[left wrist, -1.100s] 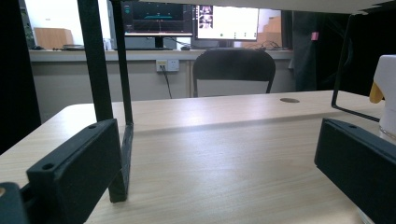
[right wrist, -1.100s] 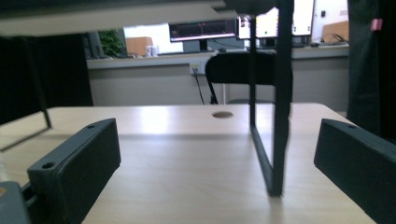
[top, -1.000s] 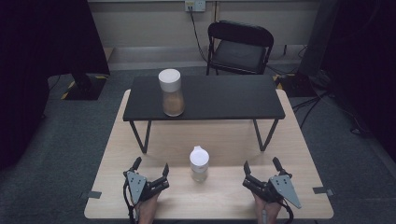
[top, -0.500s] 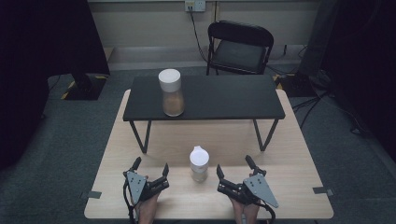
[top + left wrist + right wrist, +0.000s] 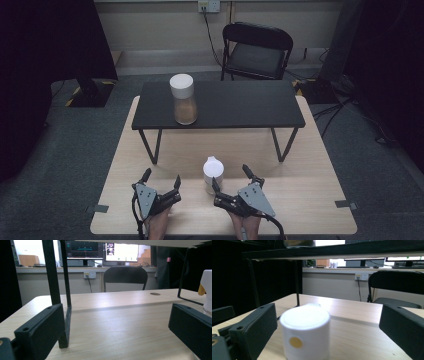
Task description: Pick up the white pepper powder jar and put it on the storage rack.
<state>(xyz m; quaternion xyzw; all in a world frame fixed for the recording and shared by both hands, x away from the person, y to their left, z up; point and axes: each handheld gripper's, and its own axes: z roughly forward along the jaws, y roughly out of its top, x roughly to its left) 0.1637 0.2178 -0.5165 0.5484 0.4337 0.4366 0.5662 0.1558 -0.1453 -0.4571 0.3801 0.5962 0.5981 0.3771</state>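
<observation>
The worktop [image 5: 310, 195] is pale wood-grain laminate, standing on dark grey carpet with tape marks at its near corners. Across its far half stands a low black riser shelf [image 5: 235, 105] on thin metal legs. On the shelf's left end stands a tall jar [image 5: 183, 99] with a white lid and brownish contents. Behind the worktop are a black folding chair [image 5: 256, 51], a wall socket [image 5: 208, 6] with a cable hanging down, and dark curtains on both sides. The left gripper view shows monitors [image 5: 102, 250] on a counter along the back wall.

The small white bottle [image 5: 212, 173] stands upright near the middle of the worktop's near half, in front of the shelf. The right hand-held gripper [image 5: 231, 180] lies close to the near edge, released, with its jaws spread wide; the bottle sits just ahead of the left jaw's tip, not clasped. In the right gripper view the bottle [image 5: 305, 333] stands between the two jaws, nearer the left one, with an orange dot on its side; whether the jaw touches it is unclear. The left hand-held gripper [image 5: 161, 181] rests left of the bottle, near the near edge, also released and holding nothing.

The person's forearms are cut off by the bottom of the high view. In the left gripper view the bottle [image 5: 207, 292] is cropped at the right edge. The bottle's base is blurred in the right gripper view.
</observation>
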